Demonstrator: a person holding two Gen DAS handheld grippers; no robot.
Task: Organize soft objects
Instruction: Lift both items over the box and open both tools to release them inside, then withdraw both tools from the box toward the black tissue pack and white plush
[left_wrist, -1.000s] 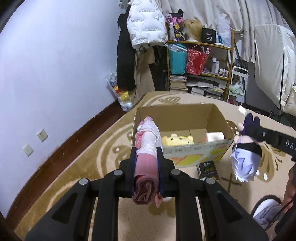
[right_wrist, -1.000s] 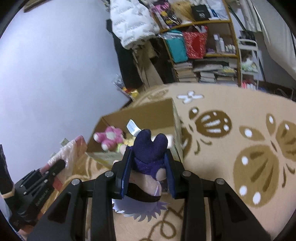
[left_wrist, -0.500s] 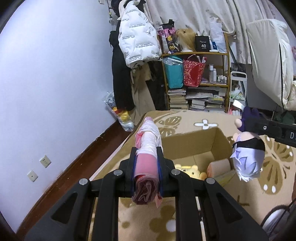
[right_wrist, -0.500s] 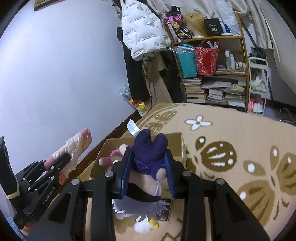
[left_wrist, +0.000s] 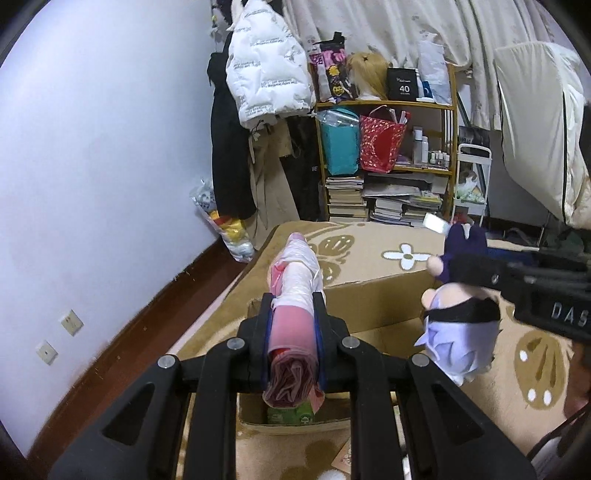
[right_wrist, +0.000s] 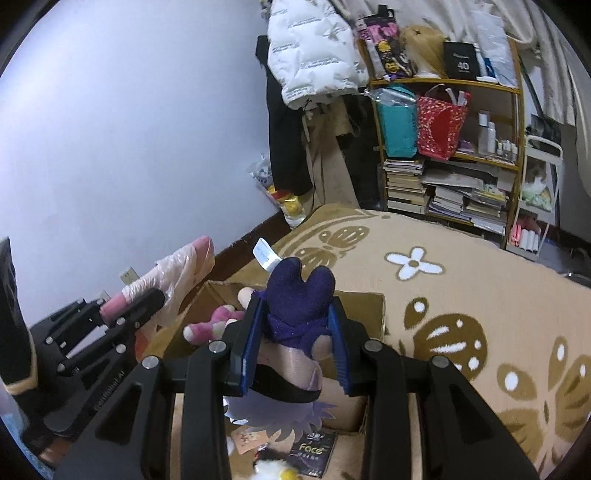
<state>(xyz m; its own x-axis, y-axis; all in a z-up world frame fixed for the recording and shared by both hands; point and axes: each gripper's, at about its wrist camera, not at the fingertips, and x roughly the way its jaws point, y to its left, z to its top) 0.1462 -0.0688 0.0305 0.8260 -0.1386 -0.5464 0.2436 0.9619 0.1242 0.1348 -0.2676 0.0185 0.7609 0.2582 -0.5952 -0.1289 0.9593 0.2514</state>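
Note:
My left gripper (left_wrist: 292, 317) is shut on a pink roll wrapped in clear plastic (left_wrist: 295, 295), held above the open cardboard box (left_wrist: 373, 295). It also shows in the right wrist view (right_wrist: 173, 273). My right gripper (right_wrist: 293, 325) is shut on a plush doll with purple legs and lilac hair (right_wrist: 295, 306), hanging upside down over the box (right_wrist: 365, 306). The doll also shows in the left wrist view (left_wrist: 458, 332). A pink plush (right_wrist: 218, 321) lies inside the box.
The box stands on a tan patterned rug (right_wrist: 461, 295). A small dark "Face" packet (right_wrist: 314, 452) lies on the floor near it. A cluttered bookshelf (left_wrist: 388, 147), hanging coats (left_wrist: 258, 92) and a toy bag (left_wrist: 225, 225) stand along the far wall.
Both grippers have risen and moved forward over the box, so the box now sits lower and closer in both views. Each still holds its object.

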